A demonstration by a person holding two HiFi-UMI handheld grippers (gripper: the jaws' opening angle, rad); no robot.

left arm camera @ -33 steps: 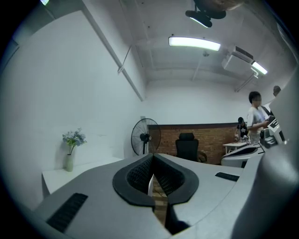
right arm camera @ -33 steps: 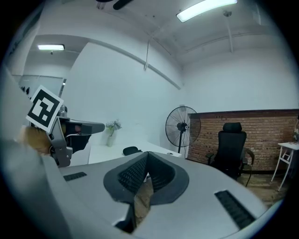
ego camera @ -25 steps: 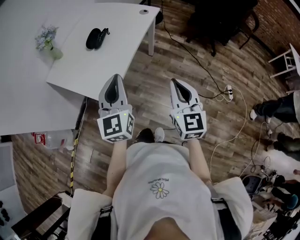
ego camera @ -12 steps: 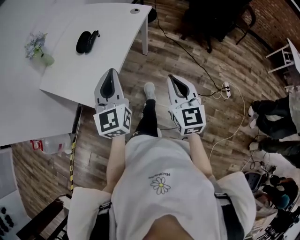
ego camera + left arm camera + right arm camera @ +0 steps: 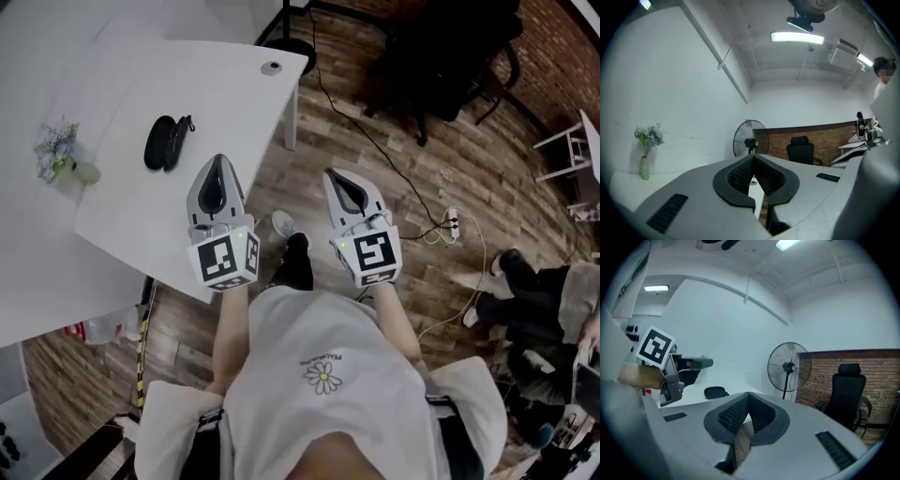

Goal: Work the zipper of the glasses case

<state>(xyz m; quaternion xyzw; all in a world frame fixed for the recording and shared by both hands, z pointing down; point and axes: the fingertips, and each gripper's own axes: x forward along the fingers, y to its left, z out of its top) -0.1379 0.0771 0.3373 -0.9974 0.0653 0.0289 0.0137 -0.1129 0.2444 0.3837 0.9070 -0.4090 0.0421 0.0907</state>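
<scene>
- Zipper detail on the glasses case (image 5: pixel 167 142) could not be made out. The case showed only as a small dark oval lying on the white table (image 5: pixel 225 94), ahead and left of both tools and touched by neither.
- In the right gripper view the case sat low and far behind the jaw tips, too small to tell whether it was zipped or unzipped.
- The left gripper (image 5: pixel 217 161) had its jaws pressed together with nothing between them. In the head view it showed over the table's near edge, well short of the case.
- The right gripper (image 5: pixel 331 174) was likewise closed tight and empty, held over the wooden floor (image 5: pixel 403 187) off the table's right side.
- The person's hands were hidden behind the marker cubes, and only the forearms showed.
- A vase of flowers (image 5: pixel 59 159) stood left of the case and apart from it.
- Plain white tabletop lay between the left gripper and the case, and beyond the case as far as the corner with a round grommet (image 5: pixel 272 67).
- To the right, a cable (image 5: pixel 375 141) ran across the floor near a power strip (image 5: pixel 452 223).
- Another person's legs (image 5: pixel 525 291) were cut off at the right edge of the head view.
- A standing fan (image 5: pixel 751 140) and a black office chair (image 5: pixel 800 150) stood far off before a brick wall.
</scene>
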